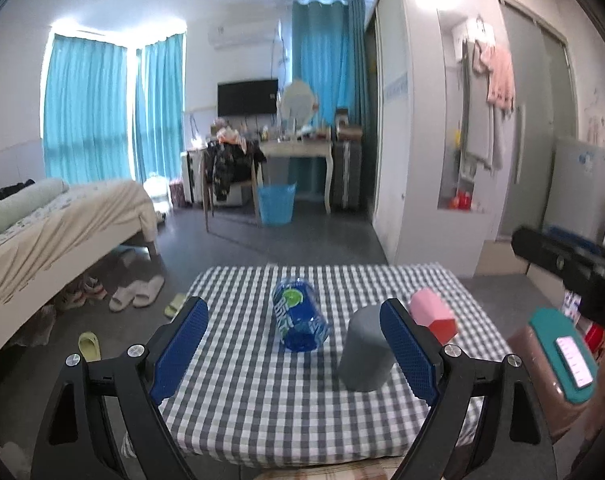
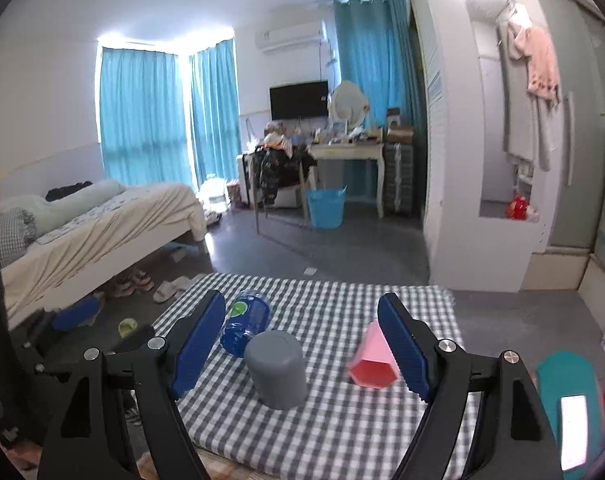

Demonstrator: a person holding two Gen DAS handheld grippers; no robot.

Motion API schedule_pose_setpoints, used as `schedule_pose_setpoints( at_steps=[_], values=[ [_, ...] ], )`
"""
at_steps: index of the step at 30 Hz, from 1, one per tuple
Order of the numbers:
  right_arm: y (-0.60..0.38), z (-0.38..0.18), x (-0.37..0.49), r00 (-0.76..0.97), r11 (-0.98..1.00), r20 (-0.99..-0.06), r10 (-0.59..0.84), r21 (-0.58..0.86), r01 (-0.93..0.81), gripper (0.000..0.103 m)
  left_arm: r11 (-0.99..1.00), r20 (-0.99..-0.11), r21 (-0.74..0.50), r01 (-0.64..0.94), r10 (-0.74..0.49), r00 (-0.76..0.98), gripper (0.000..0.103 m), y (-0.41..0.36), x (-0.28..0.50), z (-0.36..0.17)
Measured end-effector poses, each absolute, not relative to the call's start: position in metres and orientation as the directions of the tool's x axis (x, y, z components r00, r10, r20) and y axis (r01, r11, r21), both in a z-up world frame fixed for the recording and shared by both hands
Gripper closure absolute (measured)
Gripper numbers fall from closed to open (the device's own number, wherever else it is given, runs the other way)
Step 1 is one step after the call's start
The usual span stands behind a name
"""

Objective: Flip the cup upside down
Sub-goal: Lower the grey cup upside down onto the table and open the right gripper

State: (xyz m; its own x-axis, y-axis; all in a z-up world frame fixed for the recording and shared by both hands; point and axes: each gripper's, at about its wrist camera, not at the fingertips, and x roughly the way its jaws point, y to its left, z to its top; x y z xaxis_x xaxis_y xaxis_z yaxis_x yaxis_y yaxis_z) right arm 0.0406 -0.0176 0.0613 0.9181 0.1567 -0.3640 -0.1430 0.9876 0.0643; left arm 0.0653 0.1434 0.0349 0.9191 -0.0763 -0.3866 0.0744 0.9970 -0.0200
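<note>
A: How are the jaws held?
B: Both the left gripper [image 1: 292, 354] and the right gripper [image 2: 302, 348] are spread wide above the near edge of the counter [image 2: 342, 420]; nothing is gripped.
A: And the cup?
B: The grey cup [image 2: 277, 368] is stood mouth-down mid-counter. Beyond it, a pink cup [image 2: 372, 362] and a blue bottle [image 2: 244, 322] are laid on their sides.

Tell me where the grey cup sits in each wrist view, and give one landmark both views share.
Left wrist: the grey cup stands right of centre on the checked cloth, just left of the right blue finger.
Right wrist: the grey cup stands left of centre, between the two fingers.
Shared landmark: the blue bottle lying on its side just behind-left of the cup.
</note>
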Motion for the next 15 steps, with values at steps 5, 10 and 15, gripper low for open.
schedule_pose_setpoints(
  at_steps=[5,10,15],
  values=[
    [-0.027,0.049,0.008,0.922,0.99,-0.361,0.141,0.06,-0.129,0.023,0.996,-0.369,-0.052,0.066,-0.081,0.926,0.012,0.143,0.046,0.03],
    [-0.031,0.022,-0.002,0.914,0.992,-0.387,0.124,0.053,-0.113,0.023,0.997,-0.349,-0.051,0.054,-0.069,0.935,0.012,0.14,0.034,0.013],
    [-0.034,-0.006,-0.004,0.901,0.992,-0.415,0.124,0.055,-0.111,0.019,0.997,-0.358,-0.046,0.058,-0.071,0.931,0.012,0.135,0.033,-0.01]
  ],
)
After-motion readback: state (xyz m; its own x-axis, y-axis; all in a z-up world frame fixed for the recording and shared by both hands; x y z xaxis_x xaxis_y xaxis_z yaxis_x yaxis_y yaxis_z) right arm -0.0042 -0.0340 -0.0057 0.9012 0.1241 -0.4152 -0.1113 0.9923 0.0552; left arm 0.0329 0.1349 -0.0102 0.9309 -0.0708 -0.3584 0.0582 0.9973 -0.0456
